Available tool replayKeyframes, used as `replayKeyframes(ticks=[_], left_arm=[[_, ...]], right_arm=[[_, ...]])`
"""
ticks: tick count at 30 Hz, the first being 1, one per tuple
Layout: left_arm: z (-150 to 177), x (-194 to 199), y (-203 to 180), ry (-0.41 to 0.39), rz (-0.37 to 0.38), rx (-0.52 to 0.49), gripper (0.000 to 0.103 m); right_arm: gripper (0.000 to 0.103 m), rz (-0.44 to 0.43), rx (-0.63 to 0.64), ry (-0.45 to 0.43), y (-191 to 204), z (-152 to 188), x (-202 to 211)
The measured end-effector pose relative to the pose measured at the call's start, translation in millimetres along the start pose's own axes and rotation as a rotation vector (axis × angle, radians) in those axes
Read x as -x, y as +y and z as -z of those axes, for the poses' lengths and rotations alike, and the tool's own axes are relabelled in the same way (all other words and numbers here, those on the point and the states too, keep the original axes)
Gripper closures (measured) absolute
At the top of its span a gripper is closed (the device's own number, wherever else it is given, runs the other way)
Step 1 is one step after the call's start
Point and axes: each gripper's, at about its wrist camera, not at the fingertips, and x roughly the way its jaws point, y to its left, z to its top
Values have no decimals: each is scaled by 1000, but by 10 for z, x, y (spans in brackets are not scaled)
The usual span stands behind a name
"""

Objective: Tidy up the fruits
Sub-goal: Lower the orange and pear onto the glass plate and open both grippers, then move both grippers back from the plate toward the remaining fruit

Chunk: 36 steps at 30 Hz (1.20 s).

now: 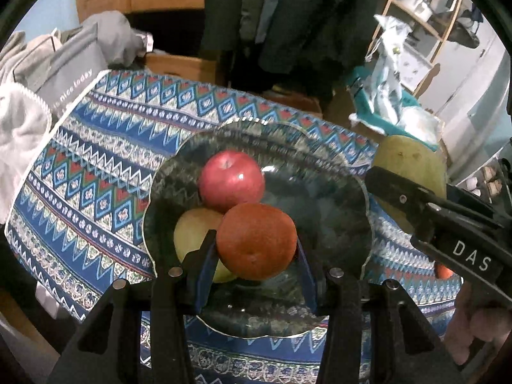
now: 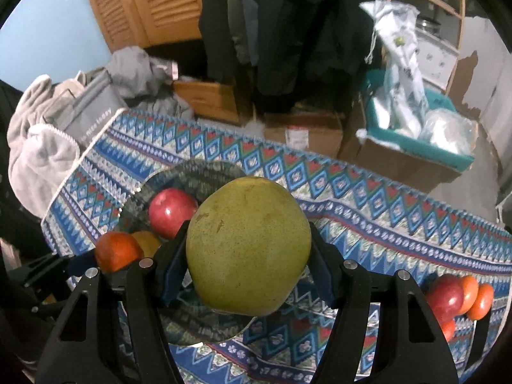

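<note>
A glass plate (image 1: 336, 198) sits on the patterned cloth and holds a red apple (image 1: 231, 181) and a yellow-green fruit (image 1: 192, 232). My left gripper (image 1: 254, 249) is shut on an orange (image 1: 256, 241) just above the plate. My right gripper (image 2: 248, 256) is shut on a large green pear (image 2: 248, 246), held above the plate's right edge (image 2: 192, 169); the pear also shows in the left wrist view (image 1: 412, 163). The right wrist view shows the apple (image 2: 171, 211) and the orange (image 2: 116, 254) too.
Loose apples and oranges (image 2: 457, 297) lie on the cloth at the right. Grey clothes and a bag (image 2: 64, 121) sit past the table's left end. Cardboard boxes (image 2: 304, 131) and a teal bin (image 2: 416, 128) stand behind the table.
</note>
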Motion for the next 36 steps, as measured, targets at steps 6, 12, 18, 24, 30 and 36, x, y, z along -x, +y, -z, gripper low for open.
replayKeyframes(ticks=[6, 12, 18, 24, 30, 36], left_arm=[[47, -135, 31, 36, -18, -2, 56], [78, -176, 29, 46, -21, -10, 56], [81, -170, 1, 39, -25, -24, 46], [88, -169, -26, 45, -20, -39, 39], [82, -100, -68, 16, -32, -53, 37], [60, -5, -76, -3, -25, -44, 35]], right_arm=[[36, -11, -3, 68, 25, 75, -252], [36, -18, -23, 103, -7, 144, -358], [35, -28, -30, 120, -16, 149, -382], [35, -51, -47, 82, -45, 107, -307], [35, -55, -64, 45, -70, 31, -162], [35, -28, -47, 19, -63, 19, -53]])
